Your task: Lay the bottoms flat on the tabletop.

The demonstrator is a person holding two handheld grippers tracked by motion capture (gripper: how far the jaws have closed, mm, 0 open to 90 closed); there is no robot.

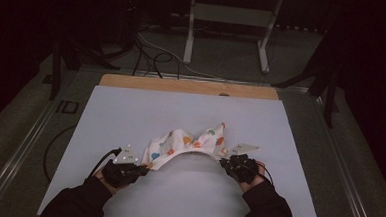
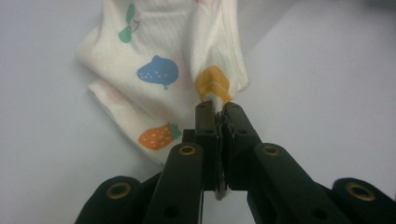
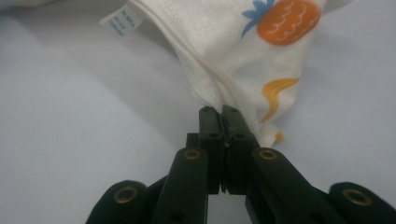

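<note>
A small white garment [image 1: 186, 142] printed with coloured fruit hangs in an arch between the two grippers, just above the white table top [image 1: 131, 110]. My left gripper [image 1: 144, 169] is shut on its left end; in the left gripper view the cloth [image 2: 159, 70] is pinched between the black jaws at my left gripper [image 2: 218, 108]. My right gripper [image 1: 222, 161] is shut on the right end, where a hem of the garment [image 3: 243, 51] runs into the closed jaws of my right gripper [image 3: 220, 111]. A small white label [image 3: 120, 21] hangs off the hem.
A wooden strip [image 1: 187, 86] borders the table's far edge. Beyond it, a white metal frame [image 1: 230, 25] and black cables [image 1: 148, 56] lie on the dark floor. The person's dark sleeves [image 1: 81, 203] enter from the bottom.
</note>
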